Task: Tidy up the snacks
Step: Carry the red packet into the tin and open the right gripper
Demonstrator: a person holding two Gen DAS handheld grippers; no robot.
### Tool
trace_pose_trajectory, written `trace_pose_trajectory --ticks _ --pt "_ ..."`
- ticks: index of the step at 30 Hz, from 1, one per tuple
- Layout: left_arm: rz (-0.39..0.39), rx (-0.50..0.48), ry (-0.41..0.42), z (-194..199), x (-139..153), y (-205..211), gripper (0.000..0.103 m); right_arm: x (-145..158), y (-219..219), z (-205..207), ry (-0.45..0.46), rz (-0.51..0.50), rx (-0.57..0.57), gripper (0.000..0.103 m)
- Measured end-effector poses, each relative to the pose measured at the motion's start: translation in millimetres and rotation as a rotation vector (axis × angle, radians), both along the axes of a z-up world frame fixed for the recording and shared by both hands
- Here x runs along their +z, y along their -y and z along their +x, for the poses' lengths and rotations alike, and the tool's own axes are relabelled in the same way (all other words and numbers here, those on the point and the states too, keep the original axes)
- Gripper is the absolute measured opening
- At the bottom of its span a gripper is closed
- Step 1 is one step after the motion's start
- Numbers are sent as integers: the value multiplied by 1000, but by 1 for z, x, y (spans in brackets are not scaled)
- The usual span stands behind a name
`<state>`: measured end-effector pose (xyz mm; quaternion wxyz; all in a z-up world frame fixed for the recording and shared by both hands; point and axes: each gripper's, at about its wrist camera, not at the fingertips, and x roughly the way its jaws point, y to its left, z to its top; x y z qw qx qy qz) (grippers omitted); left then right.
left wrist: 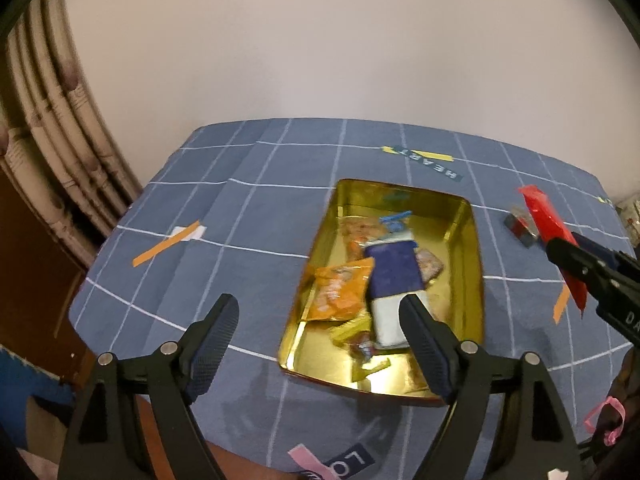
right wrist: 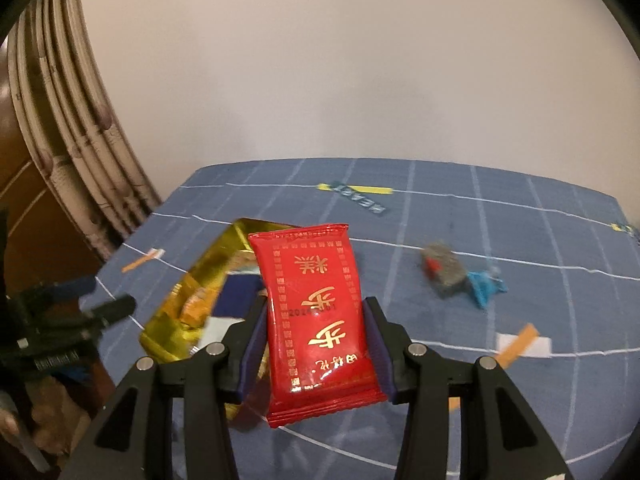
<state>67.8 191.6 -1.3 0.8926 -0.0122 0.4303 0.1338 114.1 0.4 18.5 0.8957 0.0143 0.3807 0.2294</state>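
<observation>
The right gripper (right wrist: 316, 344) is clamped across the middle of the red packet (right wrist: 316, 320), held above the cloth just right of the tin (left wrist: 468, 248). The packet looks light, soft and slick; a mid-body grip suits it. The left gripper (left wrist: 320, 340) hangs wide apart, empty, over the tin's near end.

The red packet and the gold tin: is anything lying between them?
In the right wrist view, only bare blue cloth shows around the red packet and gold tin.
</observation>
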Motion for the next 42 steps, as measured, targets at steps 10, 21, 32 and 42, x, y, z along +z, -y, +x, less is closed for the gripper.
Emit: trace_pose_trajectory --ticks 10,21,32,42 --pt "11 75 14 -2 2 -28 82 -8 -51 38 -81 38 22 47" --pt "31 129 31 -4 6 -41 84 -43 -84 67 -166 19 -4 47" --pt "46 109 9 -1 1 -38 86 -62 -97 78 -199 -15 -13 47" --pt "51 105 -7 1 -2 -37 87 -72 -91 87 -238 -9 -52 48"
